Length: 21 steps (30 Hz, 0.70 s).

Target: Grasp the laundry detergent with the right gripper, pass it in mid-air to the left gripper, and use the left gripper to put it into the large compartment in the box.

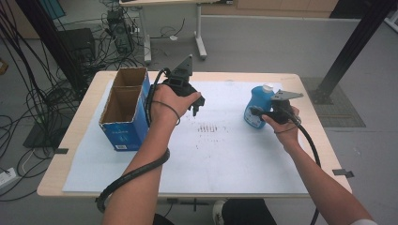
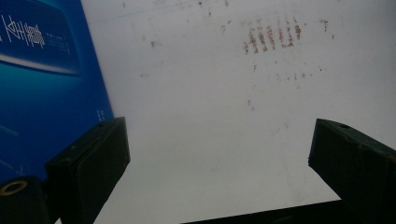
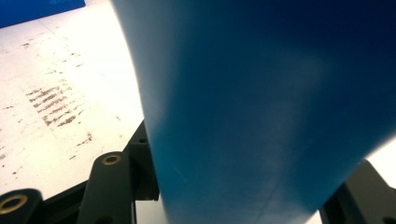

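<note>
The right gripper (image 1: pixel 257 112) was clamped on the upright blue bottle (image 1: pixel 258 105); the open-topped box (image 1: pixel 126 108) stood far left, just beside the wide-open left gripper (image 1: pixel 196 107)

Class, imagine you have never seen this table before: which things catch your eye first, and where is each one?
The blue bottle with a white cap stands out at the right of the white sheet, clamped by the right gripper. At the left edge stands an open blue cardboard box, its two compartments showing brown inside. Between them the left gripper hangs open above a patch of reddish-brown marks.
</note>
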Each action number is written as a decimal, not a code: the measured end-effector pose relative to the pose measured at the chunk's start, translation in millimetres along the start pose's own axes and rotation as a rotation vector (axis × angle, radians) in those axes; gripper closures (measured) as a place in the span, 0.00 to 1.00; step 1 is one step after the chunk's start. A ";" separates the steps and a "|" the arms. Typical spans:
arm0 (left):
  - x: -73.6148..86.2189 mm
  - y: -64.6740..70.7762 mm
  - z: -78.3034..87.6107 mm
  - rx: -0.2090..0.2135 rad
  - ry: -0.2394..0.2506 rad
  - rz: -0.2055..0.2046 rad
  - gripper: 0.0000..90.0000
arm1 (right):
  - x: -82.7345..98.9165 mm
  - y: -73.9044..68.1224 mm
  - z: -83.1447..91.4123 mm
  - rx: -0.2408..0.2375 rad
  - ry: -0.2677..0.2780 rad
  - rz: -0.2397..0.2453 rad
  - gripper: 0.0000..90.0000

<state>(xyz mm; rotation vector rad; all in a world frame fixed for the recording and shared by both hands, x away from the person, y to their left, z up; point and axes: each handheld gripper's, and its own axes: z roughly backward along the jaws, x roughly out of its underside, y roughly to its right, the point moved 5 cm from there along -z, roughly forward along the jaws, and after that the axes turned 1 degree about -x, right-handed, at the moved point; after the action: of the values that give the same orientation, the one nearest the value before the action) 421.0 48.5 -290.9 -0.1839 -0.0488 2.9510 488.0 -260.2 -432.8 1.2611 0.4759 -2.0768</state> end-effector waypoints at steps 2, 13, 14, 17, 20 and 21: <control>-0.2 0.4 0.7 -0.001 -0.001 -0.003 0.06 | 0.0 0.0 0.0 0.000 0.000 0.000 0.47; -0.9 0.9 2.7 -0.007 0.001 -0.007 0.06 | -0.2 0.1 0.2 -0.003 -0.001 -0.002 0.49; -0.9 1.1 2.6 -0.007 0.000 -0.007 0.06 | -0.2 -0.1 0.1 -0.002 -0.001 -0.001 0.49; -0.9 1.7 2.6 -0.007 0.002 -0.006 0.06 | -0.4 -0.5 0.2 0.000 0.000 0.003 0.49; -1.0 2.1 2.6 -0.009 0.001 -0.009 0.06 | -0.5 -0.1 0.2 -0.002 -0.003 0.000 0.50; -1.0 2.2 2.7 -0.010 0.000 -0.009 0.06 | -0.5 0.0 0.2 -0.003 -0.004 0.000 0.50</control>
<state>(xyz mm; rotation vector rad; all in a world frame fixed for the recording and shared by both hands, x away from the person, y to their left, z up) 421.3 46.1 -288.1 -0.1849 -0.0643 2.9425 488.0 -260.1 -432.2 1.2550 0.4775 -2.0774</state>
